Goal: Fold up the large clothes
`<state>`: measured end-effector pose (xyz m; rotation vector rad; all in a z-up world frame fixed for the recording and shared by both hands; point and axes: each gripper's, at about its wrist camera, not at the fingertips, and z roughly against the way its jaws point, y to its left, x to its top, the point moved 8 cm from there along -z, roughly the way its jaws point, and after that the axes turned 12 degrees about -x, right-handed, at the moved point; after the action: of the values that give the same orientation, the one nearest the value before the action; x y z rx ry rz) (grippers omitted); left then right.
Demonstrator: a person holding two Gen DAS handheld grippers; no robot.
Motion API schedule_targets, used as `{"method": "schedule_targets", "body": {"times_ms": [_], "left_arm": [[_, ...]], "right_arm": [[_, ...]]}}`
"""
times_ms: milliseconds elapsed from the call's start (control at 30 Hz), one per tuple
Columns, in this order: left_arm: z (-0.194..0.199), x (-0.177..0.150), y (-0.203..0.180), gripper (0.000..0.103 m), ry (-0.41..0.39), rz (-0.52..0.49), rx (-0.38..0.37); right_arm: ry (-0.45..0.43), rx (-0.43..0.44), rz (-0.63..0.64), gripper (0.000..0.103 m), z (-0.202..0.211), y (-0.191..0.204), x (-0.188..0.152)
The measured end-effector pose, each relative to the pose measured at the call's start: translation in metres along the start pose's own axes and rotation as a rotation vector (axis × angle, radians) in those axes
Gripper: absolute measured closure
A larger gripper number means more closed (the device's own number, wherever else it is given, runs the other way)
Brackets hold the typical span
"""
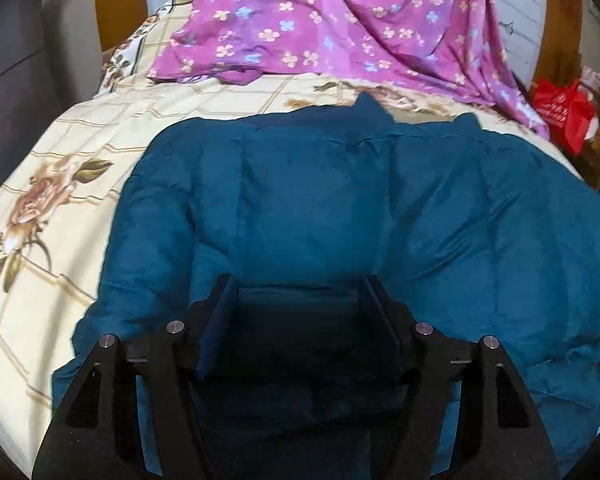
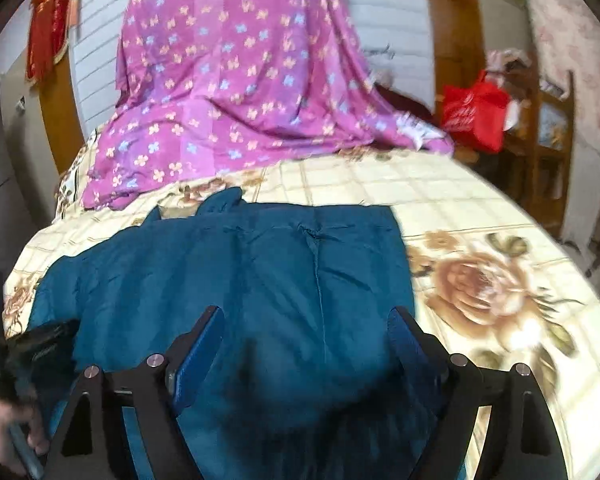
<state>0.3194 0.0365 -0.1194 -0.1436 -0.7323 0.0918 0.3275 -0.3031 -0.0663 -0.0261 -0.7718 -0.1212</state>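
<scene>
A large teal-blue padded garment lies spread on a bed with a cream floral sheet. My left gripper is open, its jaws wide apart just above the near part of the garment. In the right wrist view the same garment fills the middle. My right gripper is open over the garment's near edge, with cloth bulging up between the jaws. The left gripper and the hand holding it show at the far left of the right wrist view.
A purple flowered sheet hangs from the wall onto the far end of the bed, also in the right wrist view. A red bag sits on wooden furniture at the right. Bare floral sheet lies right of the garment.
</scene>
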Motion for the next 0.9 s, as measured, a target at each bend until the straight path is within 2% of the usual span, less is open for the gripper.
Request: {"method": "schedule_targets", "body": {"times_ms": [67,133,200,267,300,367,433,500,533,567,600,633,700,733,800,833,900], "left_arm": [[-0.001,-0.001,-0.001,0.038,0.001,-0.007,0.015],[-0.001,-0.002,0.001,0.038,0.0,-0.004,0.021],[-0.001,-0.002,0.004,0.038,-0.003,0.01,0.024],[-0.001,0.0,0.007,0.038,-0.004,0.016,0.025],[-0.001,0.0,0.007,0.038,-0.006,0.019,0.024],[0.001,-0.001,0.009,0.038,-0.01,0.024,0.031],[0.002,-0.003,0.01,0.038,-0.014,0.025,0.034],[0.002,-0.003,0.01,0.038,-0.015,0.024,0.036],[0.003,-0.003,0.01,0.037,-0.016,0.023,0.037],[0.003,-0.003,0.01,0.037,-0.019,0.023,0.034],[0.003,-0.004,0.01,0.037,-0.019,0.025,0.032],[0.003,-0.004,0.011,0.036,-0.02,0.027,0.033],[0.002,-0.004,0.012,0.035,-0.018,0.03,0.034],[0.002,-0.004,0.012,0.035,-0.017,0.03,0.034],[0.002,-0.004,0.012,0.035,-0.016,0.03,0.037],[0.002,-0.003,0.012,0.035,-0.016,0.03,0.038],[0.002,-0.003,0.012,0.034,-0.017,0.031,0.035]], "right_arm": [[0.147,0.015,0.036,0.019,-0.044,0.0,-0.017],[0.189,0.035,0.056,0.016,-0.055,0.0,-0.022],[0.24,0.01,0.087,0.017,-0.054,0.002,-0.012],[0.186,0.005,0.072,0.021,-0.04,0.004,0.01],[0.101,0.012,0.044,0.021,-0.027,0.006,0.033],[0.006,0.037,-0.01,0.02,-0.015,0.01,0.062],[-0.014,0.04,-0.042,0.018,-0.024,0.013,0.076],[0.066,0.009,-0.041,0.017,-0.055,0.014,0.073],[0.153,-0.049,-0.035,0.016,-0.08,0.011,0.061],[0.24,-0.054,-0.025,0.013,-0.101,0.013,0.046],[0.272,-0.043,-0.016,0.011,-0.108,0.015,0.038],[0.257,-0.051,-0.003,0.011,-0.109,0.016,0.038],[0.282,-0.087,0.013,0.011,-0.106,0.017,0.043],[0.276,-0.124,0.007,0.012,-0.099,0.017,0.049],[0.18,-0.138,-0.011,0.014,-0.073,0.024,0.068],[0.111,-0.095,-0.014,0.014,-0.057,0.038,0.078],[0.055,0.036,-0.012,0.014,-0.035,0.077,0.082]]}}
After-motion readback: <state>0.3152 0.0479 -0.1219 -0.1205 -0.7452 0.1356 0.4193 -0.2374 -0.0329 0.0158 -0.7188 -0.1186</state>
